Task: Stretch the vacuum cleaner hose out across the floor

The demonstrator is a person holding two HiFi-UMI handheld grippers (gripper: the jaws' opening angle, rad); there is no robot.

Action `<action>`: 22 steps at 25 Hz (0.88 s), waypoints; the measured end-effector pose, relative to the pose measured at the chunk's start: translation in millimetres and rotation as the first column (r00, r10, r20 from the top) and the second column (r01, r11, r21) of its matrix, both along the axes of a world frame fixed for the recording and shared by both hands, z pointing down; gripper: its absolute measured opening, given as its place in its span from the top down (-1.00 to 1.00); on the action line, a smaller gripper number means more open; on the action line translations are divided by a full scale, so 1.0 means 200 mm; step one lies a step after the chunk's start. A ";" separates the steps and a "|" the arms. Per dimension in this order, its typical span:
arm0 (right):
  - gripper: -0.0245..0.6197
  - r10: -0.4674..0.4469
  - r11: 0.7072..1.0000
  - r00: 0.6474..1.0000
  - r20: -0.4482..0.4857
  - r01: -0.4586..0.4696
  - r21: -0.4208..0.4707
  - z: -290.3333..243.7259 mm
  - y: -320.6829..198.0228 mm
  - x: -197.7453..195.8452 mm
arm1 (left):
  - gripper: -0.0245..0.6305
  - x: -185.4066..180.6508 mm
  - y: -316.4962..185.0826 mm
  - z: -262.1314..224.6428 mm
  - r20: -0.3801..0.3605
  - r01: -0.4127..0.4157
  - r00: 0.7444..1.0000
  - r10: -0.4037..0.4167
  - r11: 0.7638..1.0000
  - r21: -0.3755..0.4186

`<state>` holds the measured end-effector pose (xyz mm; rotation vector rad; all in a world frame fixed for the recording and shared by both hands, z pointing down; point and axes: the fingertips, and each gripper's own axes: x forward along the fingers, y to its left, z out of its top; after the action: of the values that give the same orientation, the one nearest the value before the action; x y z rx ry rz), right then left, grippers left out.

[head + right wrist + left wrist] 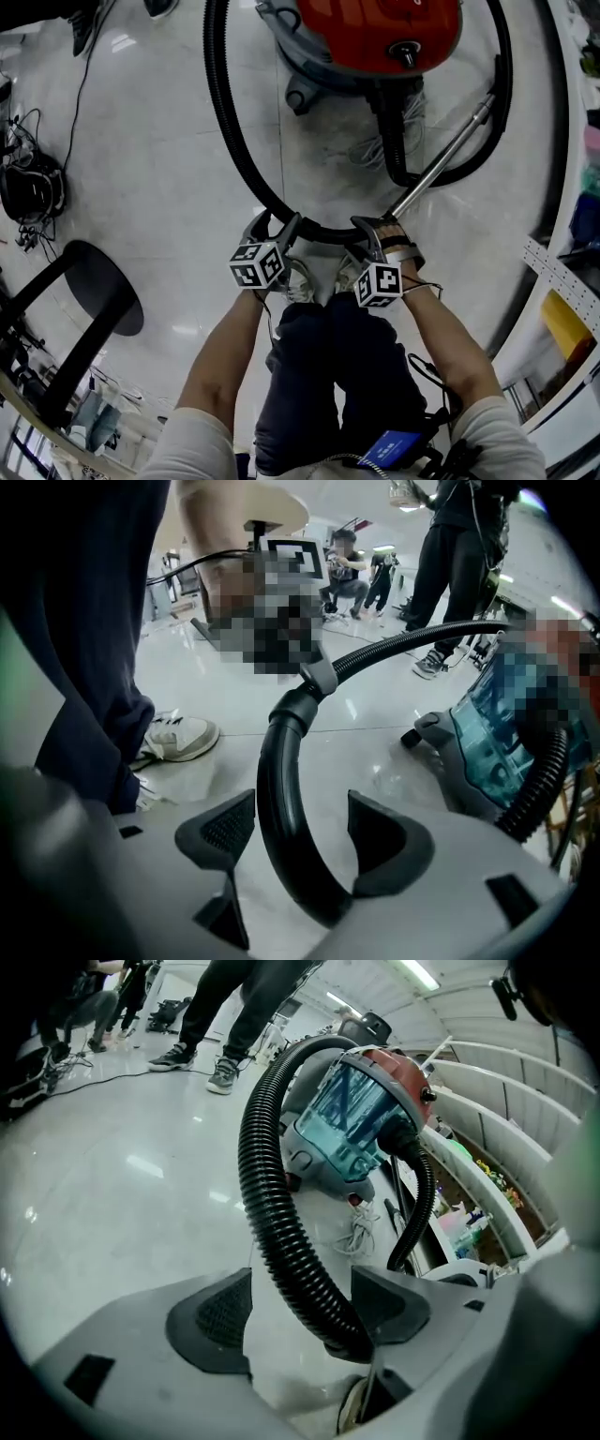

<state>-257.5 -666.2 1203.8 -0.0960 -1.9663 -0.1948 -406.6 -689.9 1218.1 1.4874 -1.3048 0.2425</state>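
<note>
The red vacuum cleaner (375,37) stands on the floor ahead of me. Its black ribbed hose (225,131) loops from it round the left and down to my grippers. There it joins a smooth curved handle (323,232) with a metal wand (441,159) running up to the right. My left gripper (278,230) is open around the ribbed hose (272,1204), which lies nearer the right pad, with a gap at the left one. My right gripper (366,234) is open around the curved handle (281,789), which has a gap on each side.
A black stool (94,291) stands at the left, with a headset and cables (33,187) beyond it. Shelving (562,272) runs along the right. A white cord (375,145) lies by the vacuum. My shoe (178,738) is close to the handle. People stand farther off (234,1016).
</note>
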 end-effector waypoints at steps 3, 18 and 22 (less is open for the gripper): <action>0.02 -0.007 1.000 1.000 -0.018 0.007 -0.001 0.05 -0.01 0.02 | -0.01 0.02 -0.08 0.04 -0.032 -0.017 0.999 0.017 1.000 0.009; 0.15 -0.070 0.995 0.994 -0.087 0.076 0.067 0.19 0.01 0.08 | 0.21 0.04 -0.19 0.08 -0.077 0.035 0.996 -0.035 0.999 -0.002; 0.38 -0.104 0.984 0.993 -0.050 0.110 0.139 0.00 -0.03 0.06 | 0.25 0.00 -0.24 -0.17 -0.100 0.114 0.989 -0.109 0.992 0.052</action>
<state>-246.0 -672.8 1203.9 -0.1123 -1.9007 -0.3988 -407.5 -737.8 1184.3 1.4513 -1.3214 0.0595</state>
